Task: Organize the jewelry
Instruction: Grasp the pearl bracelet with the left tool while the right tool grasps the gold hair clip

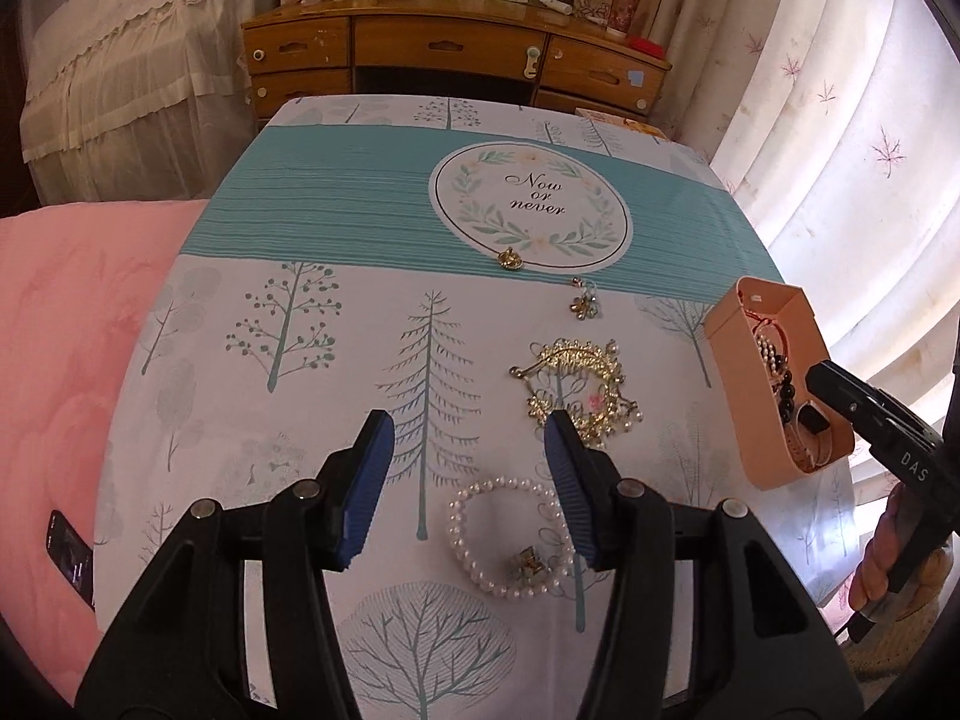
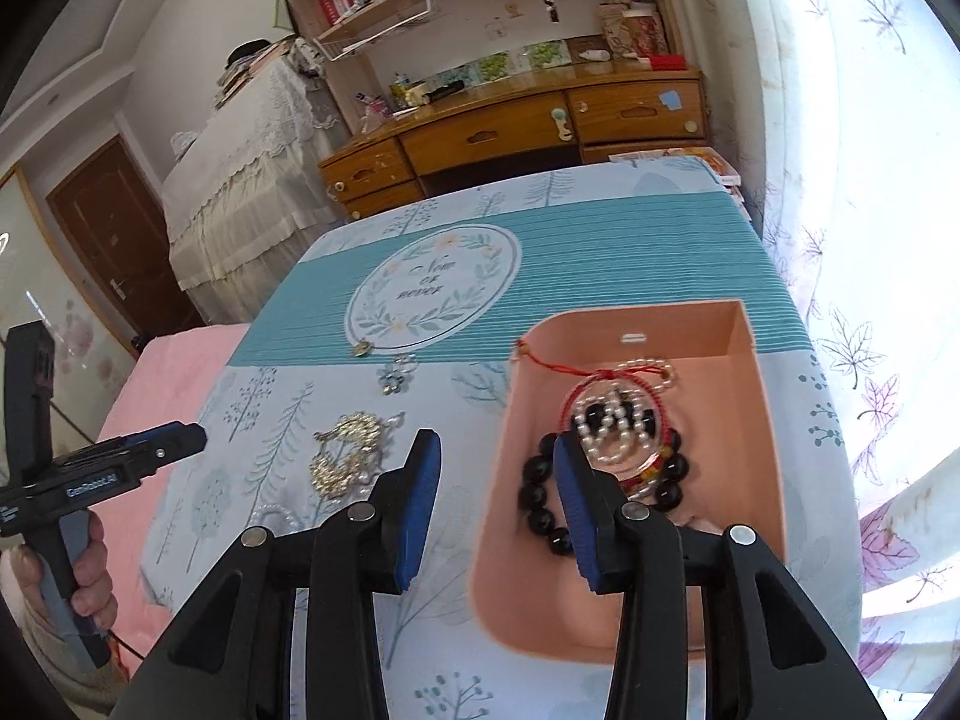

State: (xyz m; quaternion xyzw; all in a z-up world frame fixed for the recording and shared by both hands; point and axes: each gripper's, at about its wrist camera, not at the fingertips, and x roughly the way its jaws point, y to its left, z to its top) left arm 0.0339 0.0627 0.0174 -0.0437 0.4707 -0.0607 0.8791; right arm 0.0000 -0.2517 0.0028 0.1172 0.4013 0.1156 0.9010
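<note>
one table [image 1: 312, 360] fills both views, covered in a smooth printed cloth of pale trees with a teal striped band and a round wreath emblem. one peach box [image 2: 744, 396], matte, with rounded corners and straight walls, sits toward the table's 3 o'clock edge in the left wrist view. it holds a mixed heap: one bracelet of glossy black beads [image 2: 540, 501], one red cord loop [image 2: 576, 396], some strands of small pearls [image 2: 606, 432], and a watch with a dark square face, seen only from the left wrist.

four pieces lie loose on the cloth. largest is one gold filigree ornament [image 1: 570, 384] with pearl drops, an openwork crescent. next is one pearl bracelet [image 1: 510, 534], a ring of round white beads with a small gold charm. then one flower-shaped charm [image 1: 585, 303], and one small gold pendant [image 1: 510, 257] at the wreath's 6 o'clock.

two grippers, each with ribbed blue pads on black arms. the left gripper [image 1: 468, 486] stands parted with nothing gripped; the pearl bracelet lies below the gap, toward 5 o'clock, its rim running under the right pad. the right gripper [image 2: 495, 510] is also parted and empty, straddling the box's left wall, the black beads at 3 o'clock of it.
</note>
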